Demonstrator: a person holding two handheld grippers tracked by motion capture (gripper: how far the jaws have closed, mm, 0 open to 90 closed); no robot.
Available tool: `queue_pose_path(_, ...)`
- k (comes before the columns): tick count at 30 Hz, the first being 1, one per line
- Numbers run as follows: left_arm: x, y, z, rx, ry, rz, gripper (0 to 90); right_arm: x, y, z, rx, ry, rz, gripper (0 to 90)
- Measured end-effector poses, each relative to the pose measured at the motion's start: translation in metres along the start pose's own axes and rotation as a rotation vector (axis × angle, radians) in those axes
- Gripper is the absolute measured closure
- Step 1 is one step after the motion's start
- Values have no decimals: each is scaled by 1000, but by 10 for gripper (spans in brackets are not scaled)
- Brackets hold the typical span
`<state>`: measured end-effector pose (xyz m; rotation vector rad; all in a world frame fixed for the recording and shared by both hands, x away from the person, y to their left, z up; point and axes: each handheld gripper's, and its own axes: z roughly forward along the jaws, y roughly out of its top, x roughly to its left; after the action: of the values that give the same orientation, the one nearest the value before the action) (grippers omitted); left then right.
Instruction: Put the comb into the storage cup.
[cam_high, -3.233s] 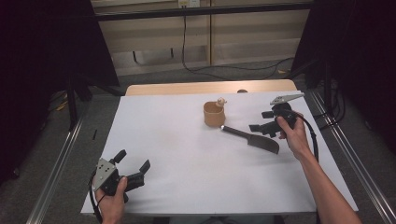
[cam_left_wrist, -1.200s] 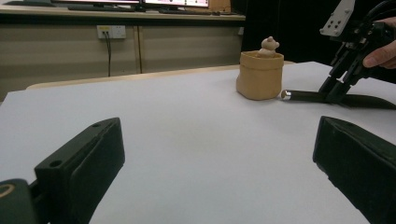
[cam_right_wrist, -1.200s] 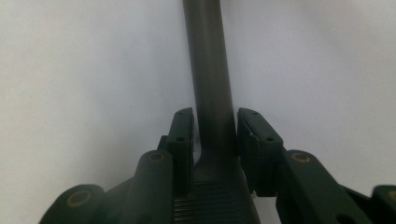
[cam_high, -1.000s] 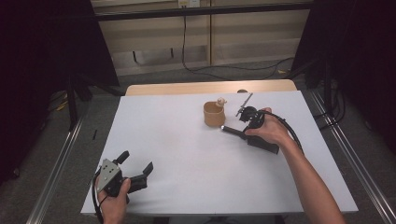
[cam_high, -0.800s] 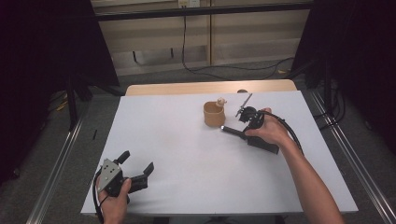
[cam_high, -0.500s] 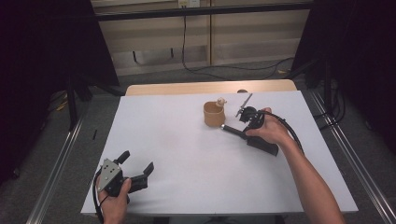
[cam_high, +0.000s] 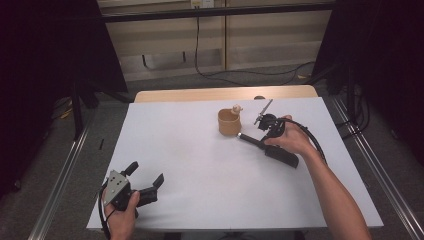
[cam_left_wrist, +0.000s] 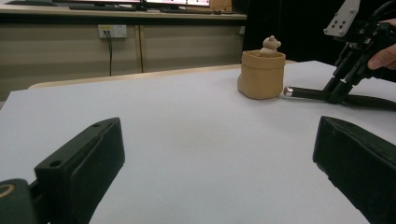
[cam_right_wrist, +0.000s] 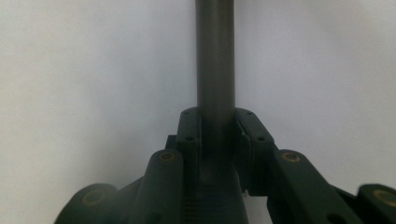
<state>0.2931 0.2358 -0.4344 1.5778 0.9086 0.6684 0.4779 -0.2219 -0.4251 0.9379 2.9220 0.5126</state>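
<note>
A long black tool (cam_high: 283, 155) with a silver-tipped round handle lies on the white table (cam_high: 200, 150), right of centre. My right gripper (cam_high: 261, 140) points down on that handle, and in the right gripper view its jaws are shut on the dark rod (cam_right_wrist: 215, 56). From the left gripper view the right gripper (cam_left_wrist: 337, 93) pinches the handle (cam_left_wrist: 303, 92) just behind the tip. A tan cup (cam_high: 229, 123) with a small figurine (cam_high: 236, 108) at its rim stands just left of the tip. My left gripper (cam_high: 146, 172) rests open at the near left, nothing between its jaws.
A wooden tabletop edge (cam_high: 200, 95) shows behind the white sheet. Metal rails (cam_high: 60, 185) run along the floor on both sides. Dark curtains stand left and right. The right gripper's cable (cam_high: 310, 140) loops over the person's wrist.
My right gripper has come down from above the tool's wide end onto its handle and gripped it. Over the last second nothing has visibly moved. The left gripper has stayed put.
</note>
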Motion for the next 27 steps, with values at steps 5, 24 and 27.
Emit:
queue_pose_path(5, 0, 0, 0, -1, 0, 1, 23, 0, -6, -6, -31, 4, 18, 730)
queue_pose_path(24, 3, 2, -4, -1, 4, 8, 22, 9, -22, -36, -227, -4, 39, 730)
queue_pose_path(27, 3, 3, -5, 0, 0, 17, 22, 11, -24, -40, -252, -8, 51, 730)
